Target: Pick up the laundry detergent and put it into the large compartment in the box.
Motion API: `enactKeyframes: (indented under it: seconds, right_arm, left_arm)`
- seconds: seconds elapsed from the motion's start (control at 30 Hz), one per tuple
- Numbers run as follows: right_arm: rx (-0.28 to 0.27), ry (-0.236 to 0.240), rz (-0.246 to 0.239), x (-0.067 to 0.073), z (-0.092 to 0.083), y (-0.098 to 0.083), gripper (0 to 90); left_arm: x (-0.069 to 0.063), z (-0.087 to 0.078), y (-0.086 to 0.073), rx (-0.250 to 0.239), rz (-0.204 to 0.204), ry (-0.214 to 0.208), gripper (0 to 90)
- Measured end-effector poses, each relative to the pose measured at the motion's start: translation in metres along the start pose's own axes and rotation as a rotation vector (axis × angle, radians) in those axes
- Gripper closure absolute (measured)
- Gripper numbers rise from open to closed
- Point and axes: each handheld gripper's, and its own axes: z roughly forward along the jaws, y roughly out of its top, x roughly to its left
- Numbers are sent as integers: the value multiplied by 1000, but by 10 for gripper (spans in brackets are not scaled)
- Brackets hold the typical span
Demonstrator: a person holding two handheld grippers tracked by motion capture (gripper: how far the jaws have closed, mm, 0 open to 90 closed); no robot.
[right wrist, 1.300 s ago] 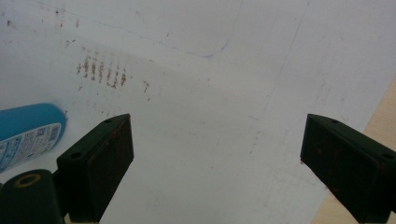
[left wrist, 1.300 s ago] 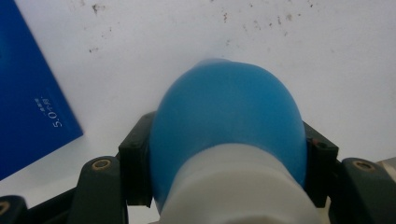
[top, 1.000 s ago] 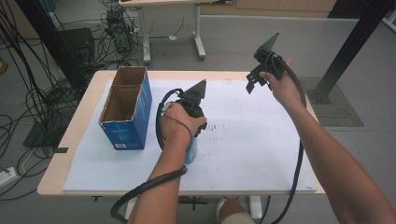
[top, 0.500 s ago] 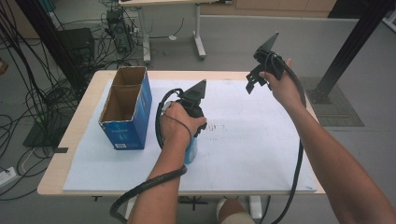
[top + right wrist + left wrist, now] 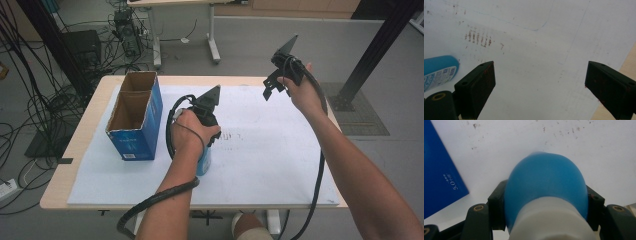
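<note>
Left tool (image 5: 544,220) clamped on rounded blue plastic bottle with white band (image 5: 546,192), held low over the white-covered worktop (image 5: 280,165), right of open blue cardboard box (image 5: 135,117). Right tool (image 5: 539,90) wide open, empty, raised.

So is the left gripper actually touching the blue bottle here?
Touching. In the left gripper view the left gripper has both black jaws pressed against the sides of the blue bottle, with no gap on either side.

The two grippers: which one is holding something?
The left gripper, near the blue box, is shut on the blue bottle. The right gripper is held up over the table's far side with its jaws wide apart and nothing between them.
</note>
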Motion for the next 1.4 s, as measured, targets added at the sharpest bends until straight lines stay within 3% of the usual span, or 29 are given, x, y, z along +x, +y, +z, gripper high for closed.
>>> enactKeyframes:
  seconds: [1.4]
  right_arm:
    - [5,-9,4,-1,-2,-2,94]
  left_arm:
    - [0,0,1,2,3,1,379]
